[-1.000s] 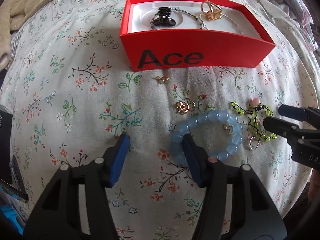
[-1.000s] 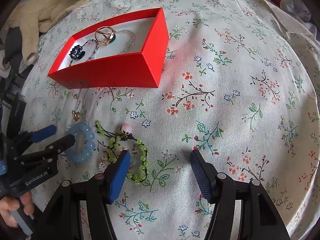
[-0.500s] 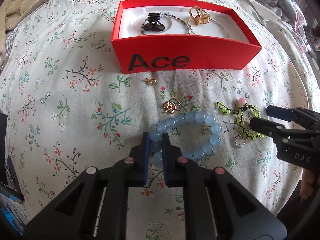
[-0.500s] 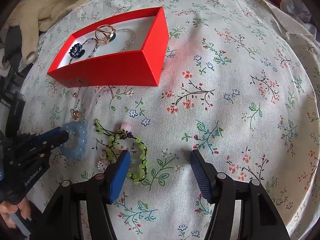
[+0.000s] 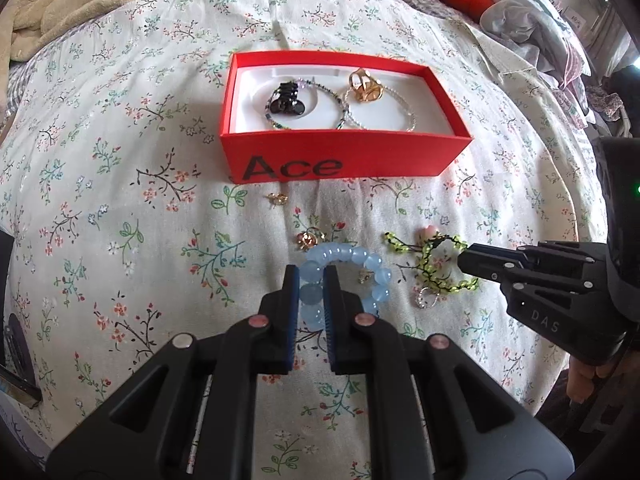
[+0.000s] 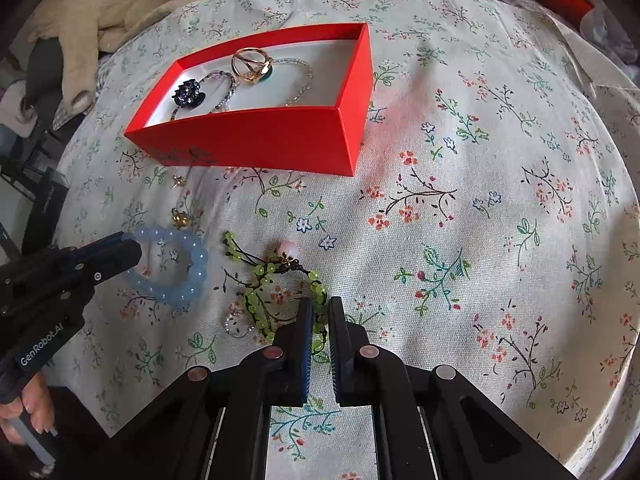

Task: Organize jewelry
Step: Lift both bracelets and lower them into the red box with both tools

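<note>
Both grippers clamped on bracelets over the soft bedspread point(image 5: 120, 184).

The left gripper point(image 5: 311, 280) pinches the blue bead bracelet point(image 5: 344, 258); the right gripper point(image 6: 320, 312) has just closed on the green bead bracelet point(image 6: 260, 292) — seemingly by one strand, so it may slip or snag short of the red box point(image 5: 344, 160). Blanket and clothes crowd the bed's edges.

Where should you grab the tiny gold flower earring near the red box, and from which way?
My guess: pinch the gold flower earring across its small body, coming straight down from above. It lies flat on the soft flowered bedspread, apart from the red box and the other pieces, so nothing blocks a top approach, and a sideways scoop would likely just catch cloth.
</note>
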{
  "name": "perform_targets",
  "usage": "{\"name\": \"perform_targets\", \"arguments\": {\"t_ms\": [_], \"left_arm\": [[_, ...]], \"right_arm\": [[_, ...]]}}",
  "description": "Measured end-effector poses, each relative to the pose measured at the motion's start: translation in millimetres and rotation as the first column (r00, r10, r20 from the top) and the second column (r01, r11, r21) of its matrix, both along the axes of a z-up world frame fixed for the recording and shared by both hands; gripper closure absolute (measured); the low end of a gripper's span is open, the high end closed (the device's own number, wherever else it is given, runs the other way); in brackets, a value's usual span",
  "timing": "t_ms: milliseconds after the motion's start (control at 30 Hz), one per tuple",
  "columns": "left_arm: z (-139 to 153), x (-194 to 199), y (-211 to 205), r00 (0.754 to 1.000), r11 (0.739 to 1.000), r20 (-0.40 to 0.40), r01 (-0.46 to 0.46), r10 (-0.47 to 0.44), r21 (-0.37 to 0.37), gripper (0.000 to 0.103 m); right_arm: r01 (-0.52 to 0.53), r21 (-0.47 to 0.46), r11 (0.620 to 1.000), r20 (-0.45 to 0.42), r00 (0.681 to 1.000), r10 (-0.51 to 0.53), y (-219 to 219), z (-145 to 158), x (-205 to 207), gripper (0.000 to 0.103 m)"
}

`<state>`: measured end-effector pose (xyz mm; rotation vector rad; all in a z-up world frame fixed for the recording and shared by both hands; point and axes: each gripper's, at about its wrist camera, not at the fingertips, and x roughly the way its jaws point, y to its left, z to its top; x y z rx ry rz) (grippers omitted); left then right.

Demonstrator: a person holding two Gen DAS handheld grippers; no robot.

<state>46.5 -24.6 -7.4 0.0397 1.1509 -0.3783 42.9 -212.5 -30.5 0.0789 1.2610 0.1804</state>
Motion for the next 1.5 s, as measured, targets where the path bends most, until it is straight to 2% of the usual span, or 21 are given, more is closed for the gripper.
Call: {"name": "perform_targets", "arguments": {"t_ms": [333,767,867,1033,1200,1267,1300,1333,1433,1500], "left_arm": [[32.8,-3.6,0.9,0.998,0.995,0.064,0.022,-0.016,-0.097,0.090],[64.7,9.1,3.0,0.993,0.974,0.117,-0.005,0.032,-0.226,0.090],[65.7,11.6,2.3,0.993,0.971,0.116,-0.011,0.039,-0.241,0.090],[62.1,14.2,2.6,0.994,0.971,0.104,-0.018,0.044,-0.237,0.090],[57.9,12.5,0.9,0.995,0.975,0.093,-0.013,0.035,-0.221,0.090],[56.6,11.6,0.3,0.995,0.977,0.091,-0.012,0.032,-0.215,0.090],[56.1,11.4,0.0,0.996,0.977,0.089,-0.012,0.032,-0.213,0.090],[55.8,11.2,-0.1,0.996,0.977,0.088,-0.013,0.032,-0.212,0.090],[54.9,11.8,0.2,0.996,0.977,0.084,-0.017,0.035,-0.211,0.090],[53.9,12.5,0.4,0.996,0.977,0.079,-0.020,0.038,-0.214,0.090]], "right_arm": [[-0.002,0.063,0.998,0.070,0.998,-0.003,3.0,30.2,-0.2,0.096],[-0.002,0.132,0.991,0.151,0.988,-0.018,3.5,67.8,6.2,0.098],[0.002,0.118,0.993,0.119,0.993,-0.016,1.8,62.2,9.3,0.096],[0.013,0.044,0.999,0.022,1.000,-0.014,-6.0,32.7,13.8,0.088],[-0.032,-0.006,0.999,-0.041,0.999,0.031,-5.7,13.8,8.5,0.078],[-0.042,-0.027,0.999,-0.067,0.997,0.040,-4.6,8.3,6.2,0.070],[-0.044,-0.039,0.998,-0.081,0.996,0.041,-4.2,4.8,5.2,0.059],[-0.043,-0.049,0.998,-0.087,0.995,0.039,-3.7,1.2,4.0,0.052],[-0.067,-0.082,0.994,-0.111,0.992,0.058,1.9,-12.2,3.5,0.053],[-0.080,-0.114,0.990,-0.119,0.991,0.066,6.8,-21.2,3.1,0.057]]}}
